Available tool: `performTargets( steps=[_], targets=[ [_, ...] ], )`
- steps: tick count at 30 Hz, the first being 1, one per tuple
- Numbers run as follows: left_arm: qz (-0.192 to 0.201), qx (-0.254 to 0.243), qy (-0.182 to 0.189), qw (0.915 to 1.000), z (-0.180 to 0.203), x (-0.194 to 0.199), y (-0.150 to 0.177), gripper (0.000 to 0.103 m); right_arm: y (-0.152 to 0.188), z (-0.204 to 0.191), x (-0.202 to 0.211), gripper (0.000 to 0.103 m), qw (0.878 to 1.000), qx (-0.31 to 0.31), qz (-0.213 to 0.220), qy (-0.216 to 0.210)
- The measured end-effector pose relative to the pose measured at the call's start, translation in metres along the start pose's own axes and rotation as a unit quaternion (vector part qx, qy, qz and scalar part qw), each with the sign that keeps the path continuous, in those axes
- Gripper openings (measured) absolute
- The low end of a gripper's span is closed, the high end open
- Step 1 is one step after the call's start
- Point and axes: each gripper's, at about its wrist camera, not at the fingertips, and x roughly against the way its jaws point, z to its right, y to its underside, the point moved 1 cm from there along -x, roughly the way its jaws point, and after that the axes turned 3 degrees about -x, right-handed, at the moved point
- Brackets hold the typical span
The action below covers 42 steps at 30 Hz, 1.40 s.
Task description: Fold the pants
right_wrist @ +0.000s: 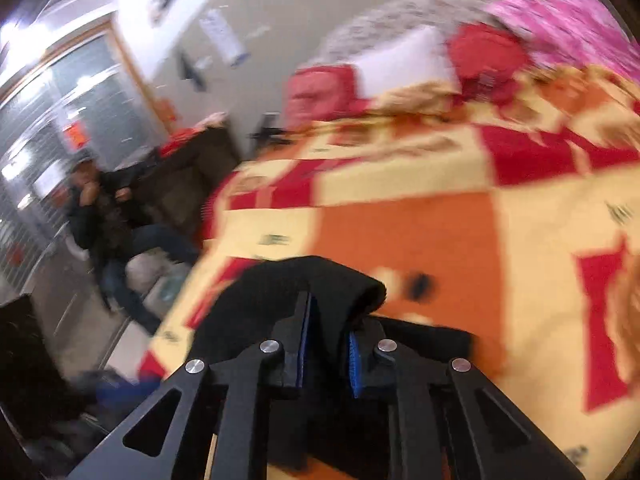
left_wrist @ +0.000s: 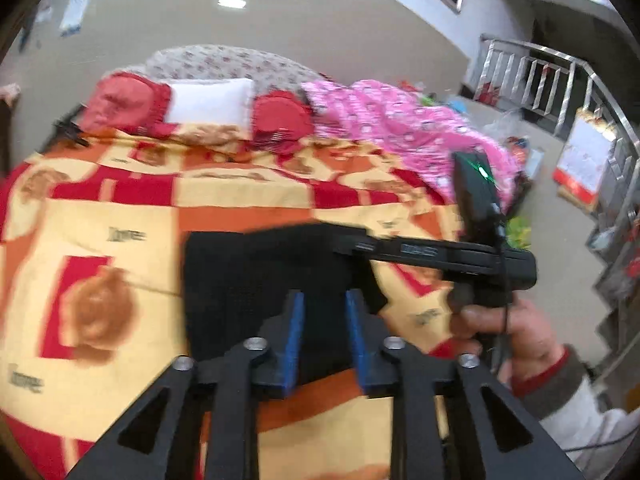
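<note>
- Two grippers at work over black pants [left_wrist: 256,280] lying partly folded on the patterned bedspread [left_wrist: 120,208], on the side away from the white pillow [left_wrist: 208,106].
- Right gripper [right_wrist: 329,350]: clenched on a raised fold of the pants, cloth bunched between the blue pads [right_wrist: 354,356]. Judged step: carrying a fold across.
- Left gripper [left_wrist: 323,340]: jaws parted, released; pads [left_wrist: 294,340] hover over the pants' near edge, nothing pinched.
- Next move, as judged: lay the lifted fold flat on the remaining cloth, edges aligned, then let go; left gripper may need to pin the lower layer.
- Hard to read: both views motion-blurred; black cloth hides seams, waistband and leg ends, so fold count is uncertain. Near edge of pants hidden behind gripper frames.
</note>
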Motion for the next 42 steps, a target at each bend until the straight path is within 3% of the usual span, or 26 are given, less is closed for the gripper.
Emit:
performTargets(
  steps=[2,4,6,9,12,17,19,25,27,28,30,32,35,38,42],
  targets=[
    [0.001,0.000,-0.033,0.9995,-0.009,0.002,0.000,0.028,0.005,0.022,-0.004,0.015,1.000,-0.018,-0.008,0.020],
    [-0.009,0.012,-0.063,0.9979,-0.018,0.000,-0.002,0.028,0.009,0.032,-0.011,0.026,0.998,-0.019,-0.023,0.053],
    [-0.014,0.015,-0.095,0.9953,-0.020,-0.006,-0.003,0.028,0.009,0.038,-0.002,0.043,0.996,-0.022,-0.013,0.084],
    [-0.030,0.003,-0.124,0.9918,-0.010,-0.021,-0.004,0.028,0.002,0.037,0.027,0.044,0.997,-0.031,0.019,0.062],
    [-0.049,-0.002,-0.123,0.9912,0.001,-0.041,-0.004,0.028,0.007,0.016,0.036,0.052,0.999,-0.002,0.011,0.032],
    [-0.066,-0.008,-0.135,0.9886,0.010,-0.062,-0.008,0.028,0.034,0.005,0.021,0.052,0.998,0.019,-0.035,0.039],
    [-0.070,-0.005,-0.124,0.9898,0.007,-0.071,-0.011,0.028,0.041,0.008,0.014,0.053,0.998,0.018,-0.046,0.044],
    [-0.088,-0.002,-0.107,0.9903,0.000,-0.101,-0.014,0.028,0.036,0.019,-0.003,0.046,0.999,0.015,-0.022,0.028],
    [-0.089,0.000,-0.107,0.9903,-0.004,-0.108,-0.016,0.029,0.034,0.016,-0.010,0.031,1.000,0.023,-0.017,0.010],
    [-0.090,0.002,-0.106,0.9903,-0.007,-0.112,-0.015,0.029,0.035,0.015,-0.016,0.029,0.999,0.026,-0.019,0.010],
    [-0.092,0.004,-0.105,0.9901,-0.011,-0.119,-0.017,0.029,0.034,0.012,-0.018,0.012,0.999,0.032,-0.017,0.010],
    [-0.096,0.001,-0.100,0.9904,-0.008,-0.121,-0.019,0.029,0.030,0.011,-0.010,0.010,0.999,0.033,-0.010,0.005],
    [-0.102,-0.003,-0.081,0.9914,-0.004,-0.125,-0.020,0.034,0.022,0.009,0.004,0.006,0.997,0.059,0.004,0.040],
    [-0.101,-0.021,-0.104,0.9892,0.003,-0.135,-0.016,0.038,0.028,0.011,-0.013,0.008,0.994,0.075,-0.026,0.076],
    [-0.105,-0.023,-0.100,0.9892,0.004,-0.129,-0.018,0.038,0.027,0.014,-0.012,0.013,0.995,0.060,-0.022,0.075]
  ],
)
